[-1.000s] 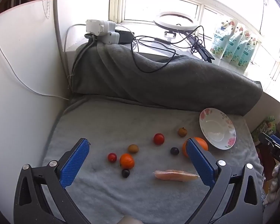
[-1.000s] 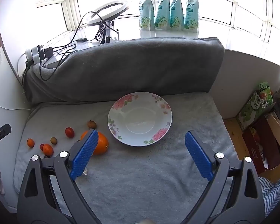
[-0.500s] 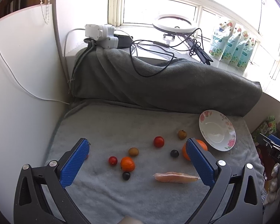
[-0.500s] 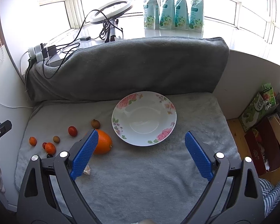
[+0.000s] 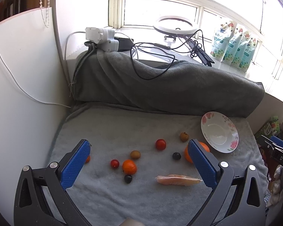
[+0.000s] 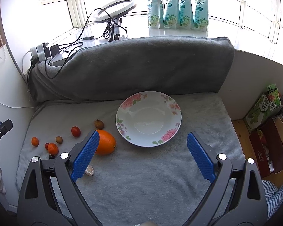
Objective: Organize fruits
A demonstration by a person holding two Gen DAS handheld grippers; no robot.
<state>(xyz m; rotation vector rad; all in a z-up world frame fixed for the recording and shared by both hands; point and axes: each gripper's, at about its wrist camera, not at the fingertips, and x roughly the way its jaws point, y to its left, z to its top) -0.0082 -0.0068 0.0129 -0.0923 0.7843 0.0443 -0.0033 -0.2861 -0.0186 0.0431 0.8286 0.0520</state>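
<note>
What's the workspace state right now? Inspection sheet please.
Surface: grey towel, flat, rolled blanket behind.
Job's things: bowl empty; orange just left of it; small fruits scattered further left; peeled segment near front.
Clutter: nothing seen on the towel.
Grippers: left gripper and right gripper both open, holding nothing.
Cables: black leads draped over the blanket.
Surroundings: ring light, pouches on sill; boxes at right.

The black gripper part (image 5: 279, 155) at the left wrist view's right edge bears white letters "DAS". The four pouches (image 6: 178, 3) on the windowsill each carry a round "72" mark; their brand lettering is unclear. The green carton (image 6: 264, 107) shows Chinese characters.
</note>
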